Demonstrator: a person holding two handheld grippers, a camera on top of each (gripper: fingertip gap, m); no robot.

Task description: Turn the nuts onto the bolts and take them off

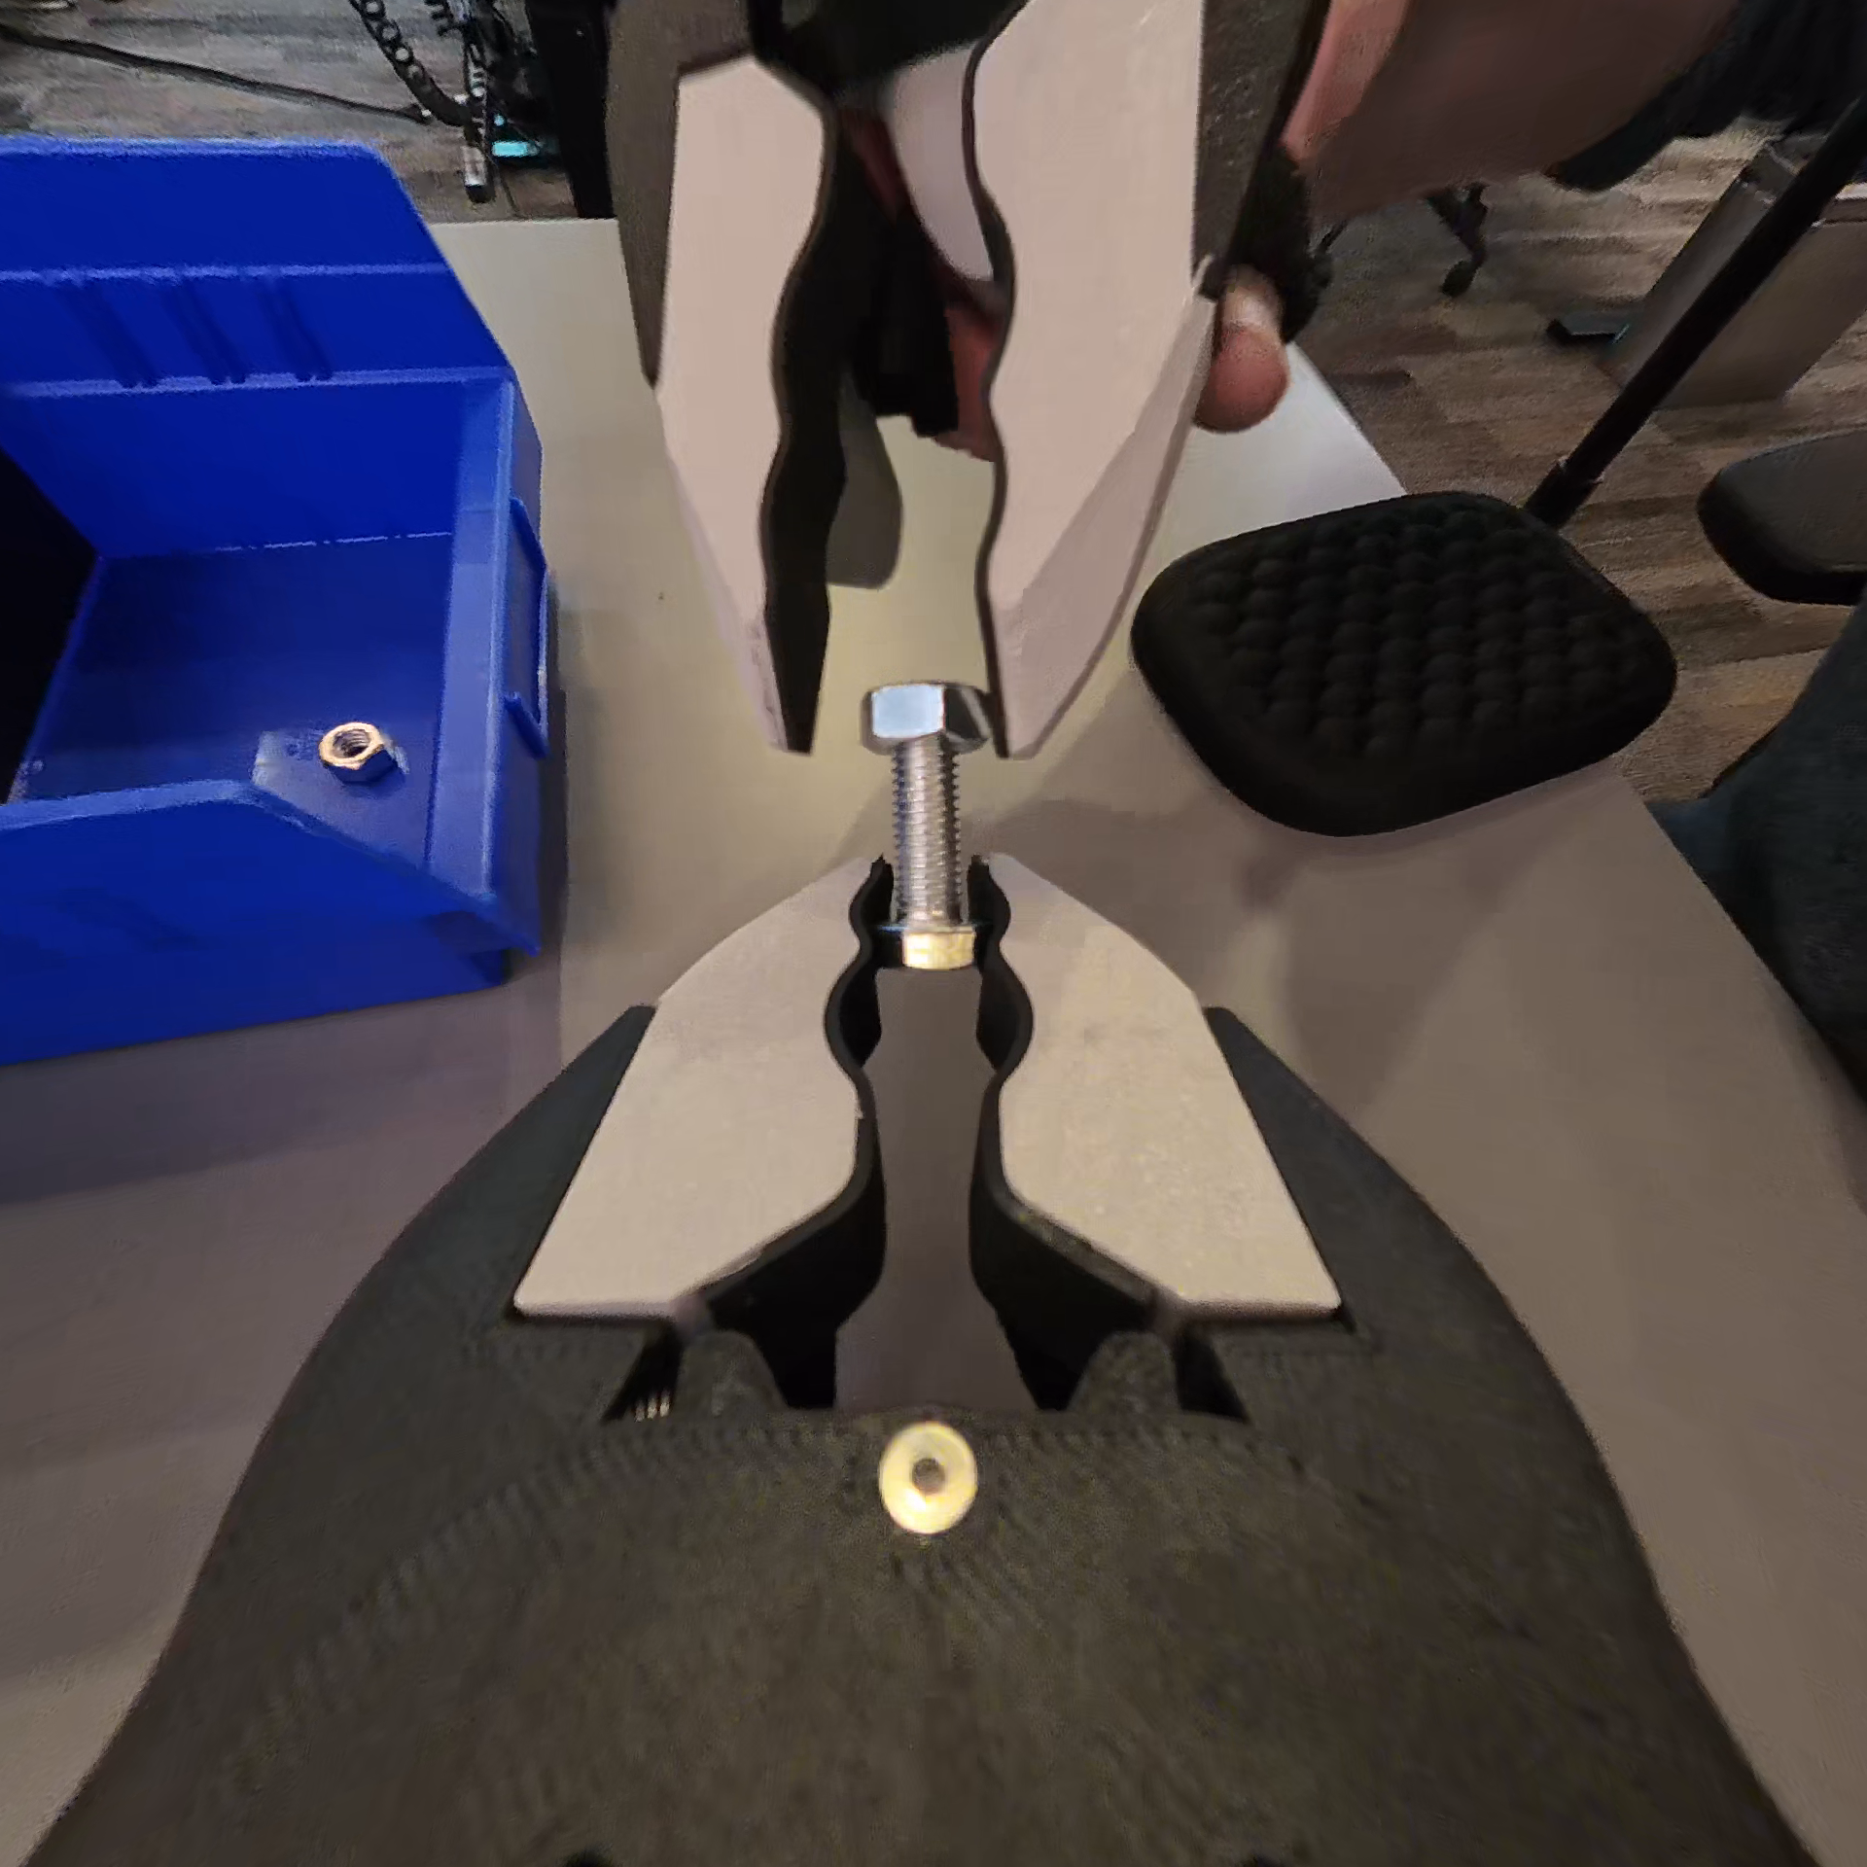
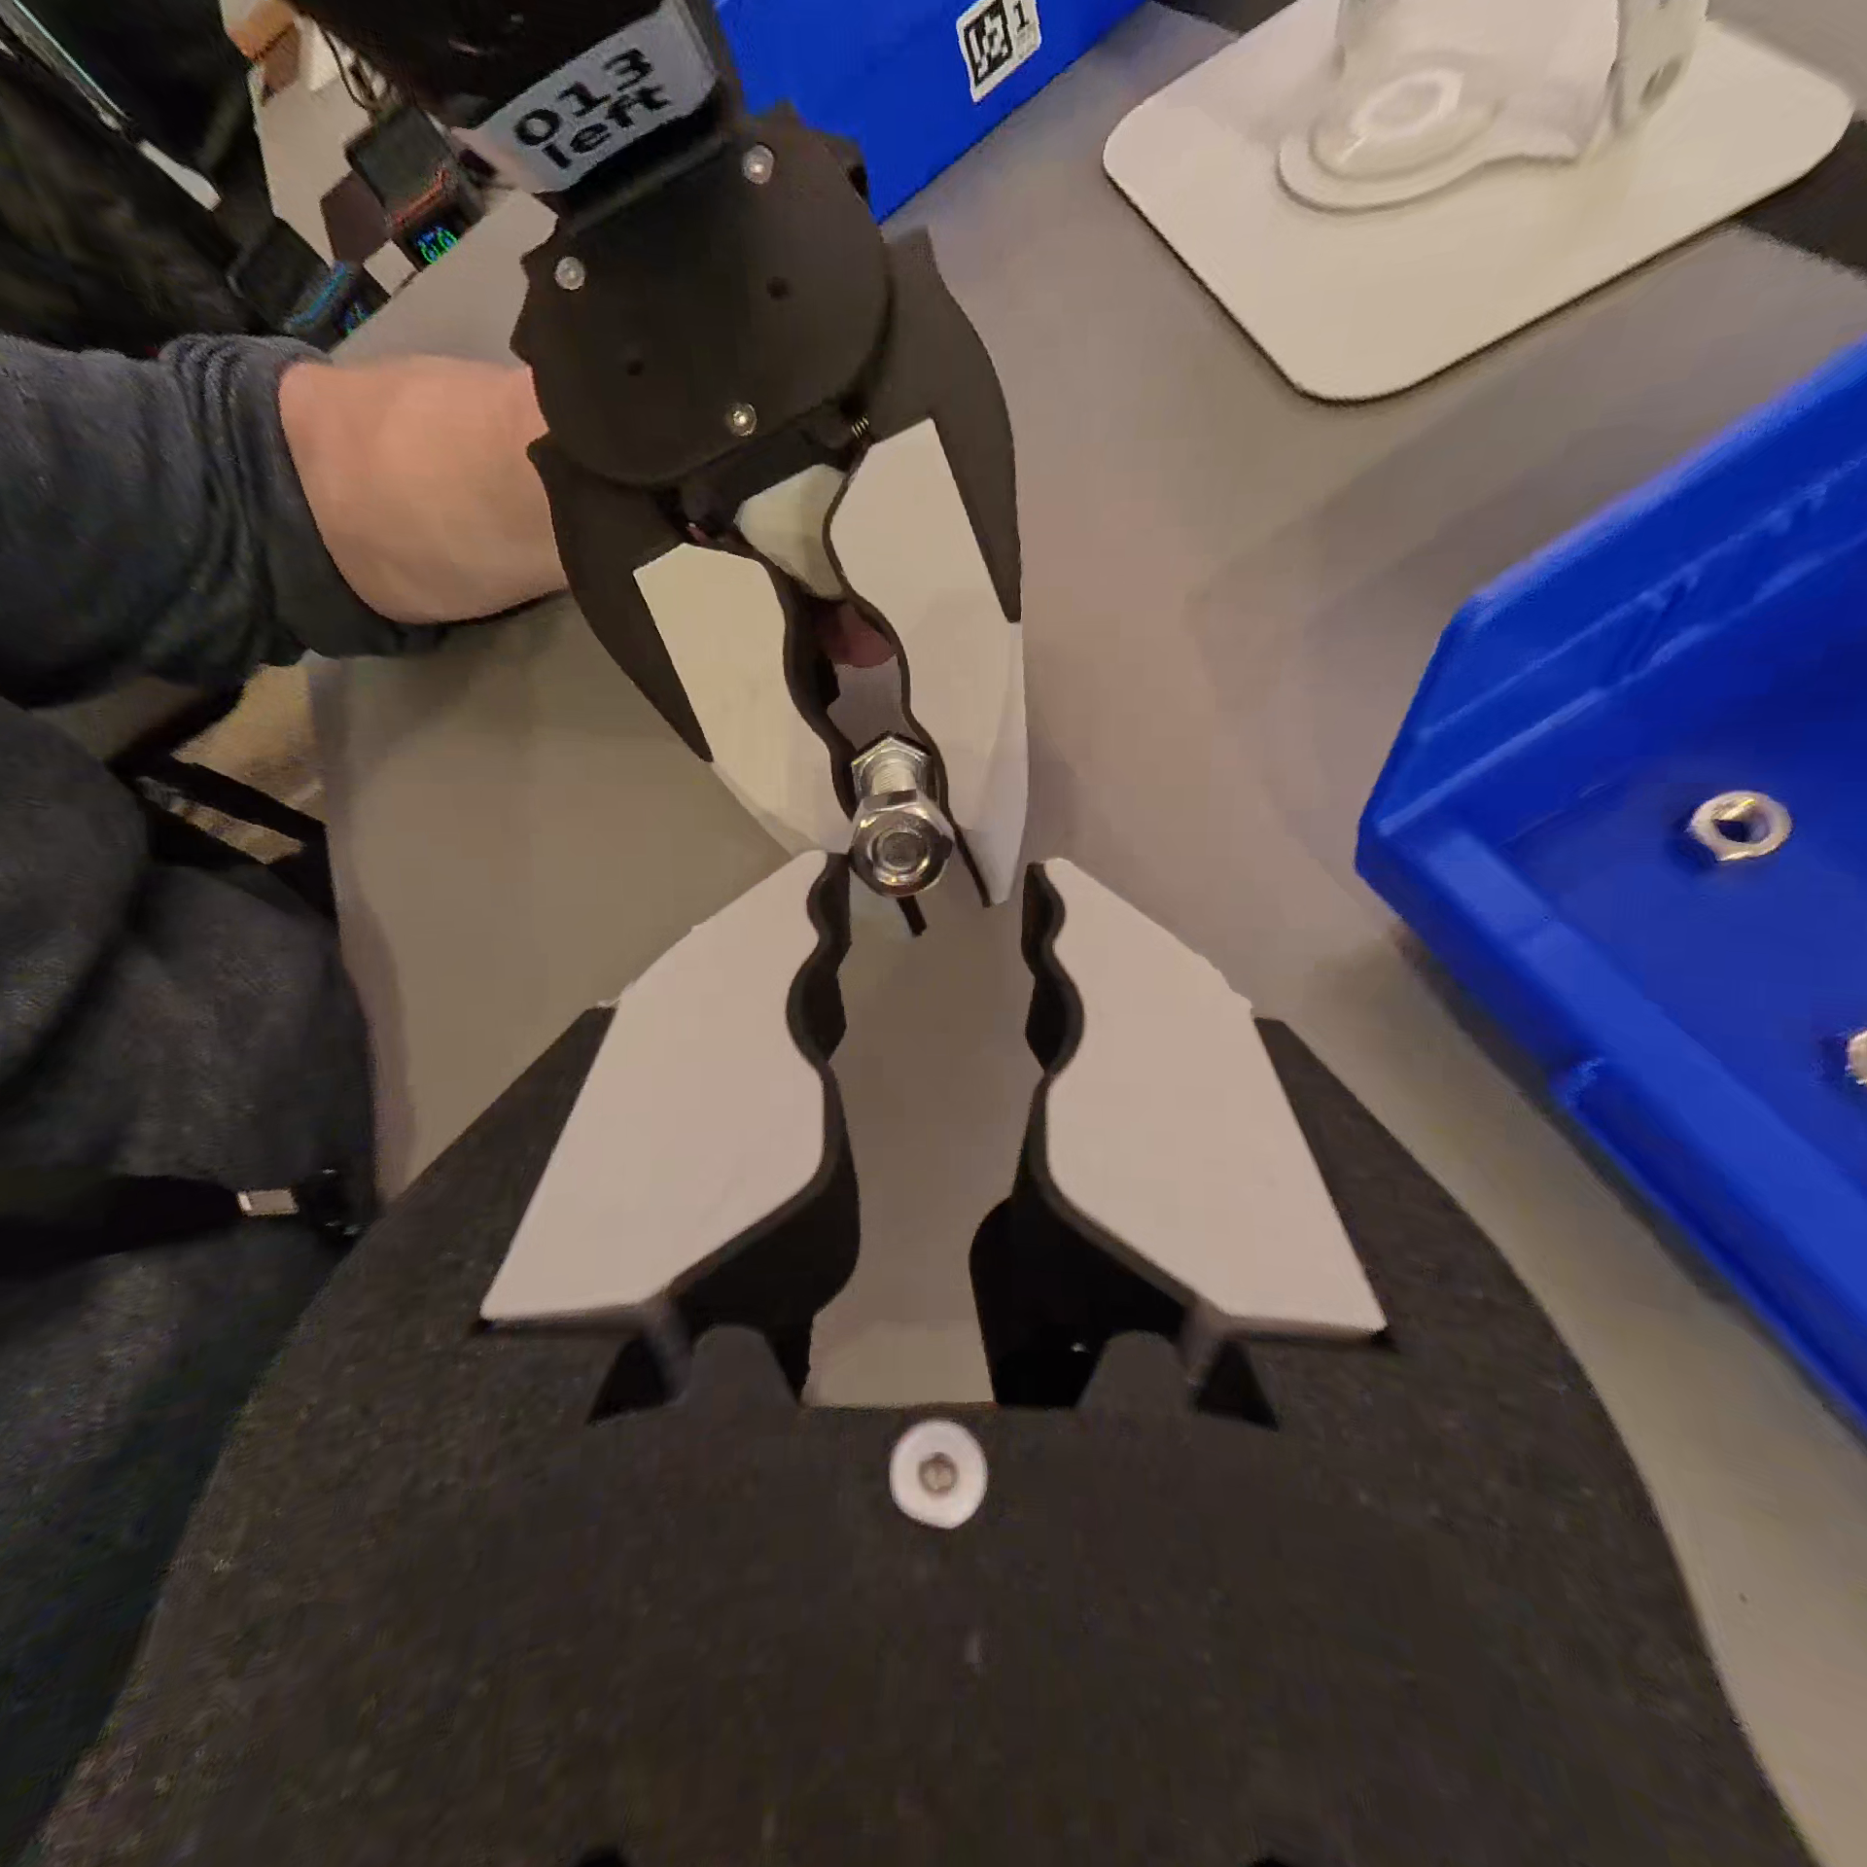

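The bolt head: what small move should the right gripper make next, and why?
Probably close the right gripper on the bolt head. Its jaws stand open on either side of the head, while the left gripper is shut on the nut at the other end of the thread. A firm grip seems needed before any turning.

Silver hex bolt you're holding above the table, head at the far end, nut threaded on its near end, spare nut flat on the floor of the blue bin at left
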